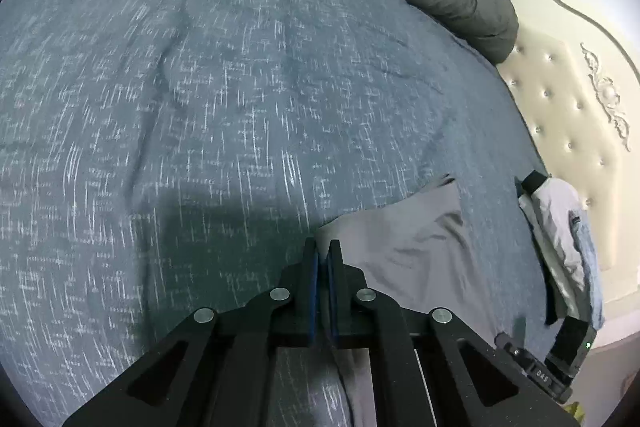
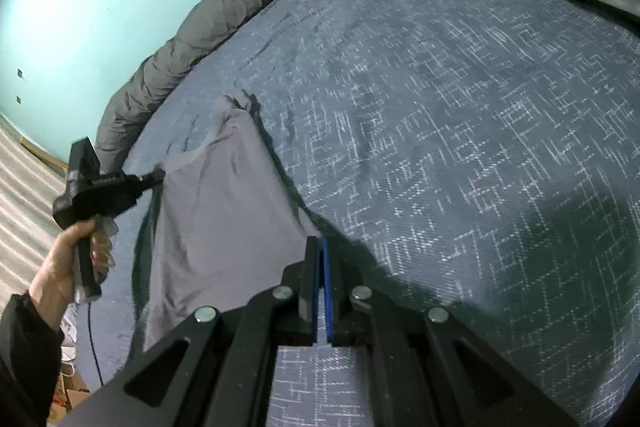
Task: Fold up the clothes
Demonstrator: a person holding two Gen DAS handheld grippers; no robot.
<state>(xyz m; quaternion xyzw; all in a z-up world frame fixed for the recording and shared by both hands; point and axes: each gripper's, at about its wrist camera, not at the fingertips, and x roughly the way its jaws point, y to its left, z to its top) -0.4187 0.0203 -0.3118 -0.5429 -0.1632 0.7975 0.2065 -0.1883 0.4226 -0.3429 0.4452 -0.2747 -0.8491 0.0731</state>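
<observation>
A thin grey garment (image 2: 224, 211) hangs stretched between both grippers just above the blue patterned bedspread (image 2: 460, 147). My right gripper (image 2: 320, 245) is shut on its near corner. In the right wrist view my left gripper (image 2: 158, 175), held by a person's hand (image 2: 68, 259), pinches the garment's left edge. The left wrist view shows that gripper (image 1: 323, 247) shut, with the grey garment (image 1: 416, 243) running out from between its blue pads to the right. The garment's far end lies bunched on the bedspread (image 1: 220, 107).
A dark grey duvet (image 2: 200, 27) is rolled along the bed's far edge. White and grey clothes (image 1: 560, 227) are piled by the cream tufted headboard (image 1: 560, 99). A striped rug (image 2: 20, 195) covers the floor beside the bed.
</observation>
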